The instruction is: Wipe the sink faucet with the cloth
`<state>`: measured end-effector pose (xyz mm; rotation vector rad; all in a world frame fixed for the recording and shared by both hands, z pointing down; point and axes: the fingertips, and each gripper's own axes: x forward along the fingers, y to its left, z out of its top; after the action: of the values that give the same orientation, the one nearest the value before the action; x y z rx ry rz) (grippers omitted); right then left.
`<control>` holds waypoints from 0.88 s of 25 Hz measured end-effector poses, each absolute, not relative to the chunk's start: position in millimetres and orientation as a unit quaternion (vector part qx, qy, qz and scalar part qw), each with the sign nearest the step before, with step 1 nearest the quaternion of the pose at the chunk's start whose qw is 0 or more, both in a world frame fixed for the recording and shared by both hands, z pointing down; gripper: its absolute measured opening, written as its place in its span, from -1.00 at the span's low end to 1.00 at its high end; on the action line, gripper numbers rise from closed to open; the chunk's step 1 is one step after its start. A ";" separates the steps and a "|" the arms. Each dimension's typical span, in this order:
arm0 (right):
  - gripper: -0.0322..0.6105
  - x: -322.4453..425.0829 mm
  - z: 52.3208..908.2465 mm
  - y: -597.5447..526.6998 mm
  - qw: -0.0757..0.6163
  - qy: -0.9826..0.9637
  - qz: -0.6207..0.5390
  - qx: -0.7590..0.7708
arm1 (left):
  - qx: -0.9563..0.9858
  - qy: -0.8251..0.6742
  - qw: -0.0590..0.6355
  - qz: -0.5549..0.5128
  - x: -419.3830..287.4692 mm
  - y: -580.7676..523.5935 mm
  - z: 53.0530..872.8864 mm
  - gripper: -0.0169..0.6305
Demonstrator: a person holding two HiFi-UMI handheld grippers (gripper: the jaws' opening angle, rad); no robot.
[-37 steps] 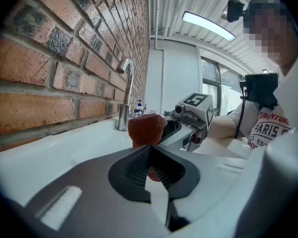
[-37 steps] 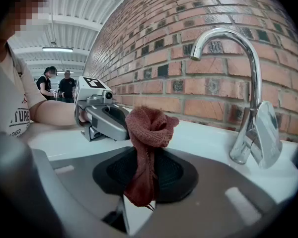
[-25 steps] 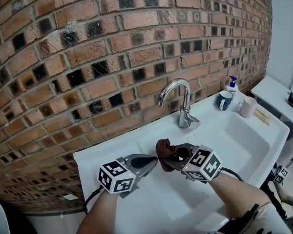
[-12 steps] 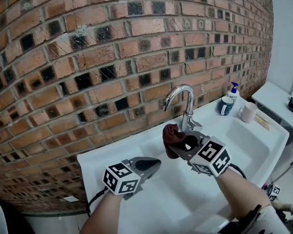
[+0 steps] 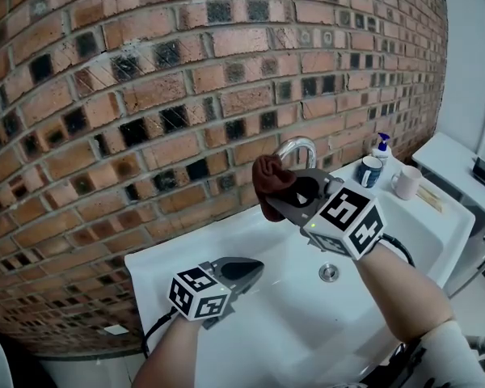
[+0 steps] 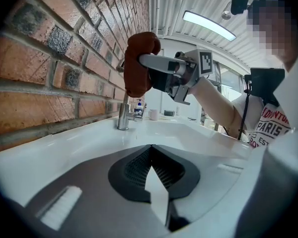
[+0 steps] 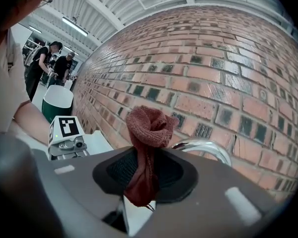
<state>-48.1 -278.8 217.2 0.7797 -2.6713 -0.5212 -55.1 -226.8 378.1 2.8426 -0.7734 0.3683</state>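
So far the wiping looks like it has not really started. The right gripper (image 5: 281, 194) pinches the cloth (image 5: 267, 180), a red-brown bunch that sticks out past its tips. The shiny bend of the faucet (image 5: 300, 145) is just beyond those tips and a little to the right. It is very near the cloth, but I cannot tell if they touch. The left gripper (image 5: 244, 267) waits lower down, off to the right gripper's left, over the sink (image 5: 404, 225). Its jaws are pressed together with nothing between them. My guess is that the whole faucet, bend and stem, is left to rub.
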 end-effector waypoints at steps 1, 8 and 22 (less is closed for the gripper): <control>-0.61 -49.8 213.6 -279.2 0.152 -0.932 -0.184 0.272 | 0.954 -0.259 0.086 0.123 -55.0 -226.8 378.2 -0.93; -0.61 -58.6 186.5 -285.7 0.128 -0.930 -0.200 0.279 | 0.953 -0.261 0.087 0.124 -54.8 -227.0 378.5 -0.93; -0.61 -67.5 191.8 -303.6 0.182 -0.892 -0.275 0.310 | 0.954 -0.260 0.087 0.124 -54.7 -226.7 378.7 -0.93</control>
<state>-67.5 -303.6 191.8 0.8753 -2.5177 -0.7762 -54.7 -226.7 378.7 2.8405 -0.7735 0.3688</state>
